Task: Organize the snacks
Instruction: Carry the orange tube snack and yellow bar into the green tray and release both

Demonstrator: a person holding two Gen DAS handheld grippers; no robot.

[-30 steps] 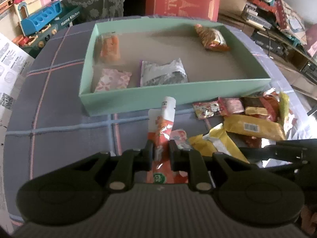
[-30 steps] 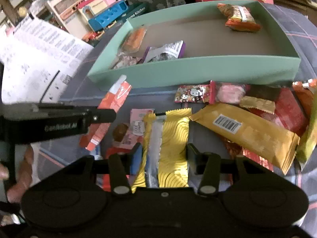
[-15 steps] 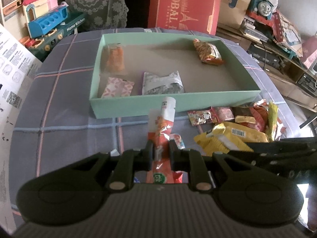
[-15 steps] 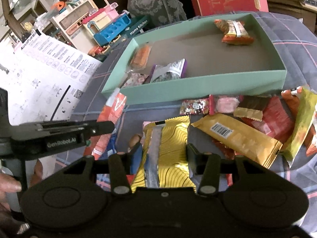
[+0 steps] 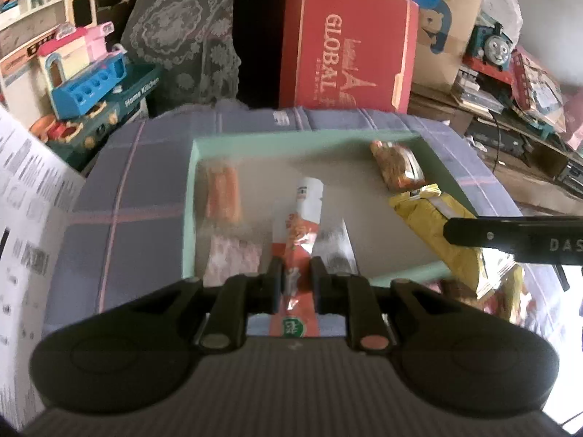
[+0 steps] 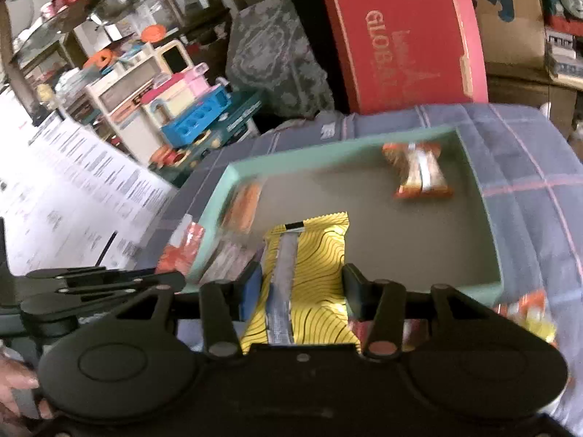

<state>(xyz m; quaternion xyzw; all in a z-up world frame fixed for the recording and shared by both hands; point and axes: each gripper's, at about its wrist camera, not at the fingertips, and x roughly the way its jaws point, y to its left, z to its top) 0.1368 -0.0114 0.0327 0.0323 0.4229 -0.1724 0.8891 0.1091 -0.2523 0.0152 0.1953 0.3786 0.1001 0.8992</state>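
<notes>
My left gripper (image 5: 295, 280) is shut on an orange and white snack stick packet (image 5: 300, 233) and holds it above the near edge of the green box (image 5: 187, 218). My right gripper (image 6: 302, 284) is shut on a yellow snack packet (image 6: 306, 273), held over the box's near wall (image 6: 473, 291); the packet also shows in the left wrist view (image 5: 437, 233). In the box lie an orange packet (image 5: 222, 196), a pink patterned packet (image 5: 233, 258) and an orange-brown bag (image 5: 397, 167).
Several loose snacks (image 6: 524, 313) lie on the blue plaid cloth (image 5: 120, 218) in front of the box. A red box (image 5: 346, 47), toy kitchen sets (image 5: 83, 69) and a printed sheet (image 6: 73, 196) stand around the table.
Both grippers have lifted their packets off the cloth and moved forward, so the packets now hang over the green box. The views are motion-blurred.
</notes>
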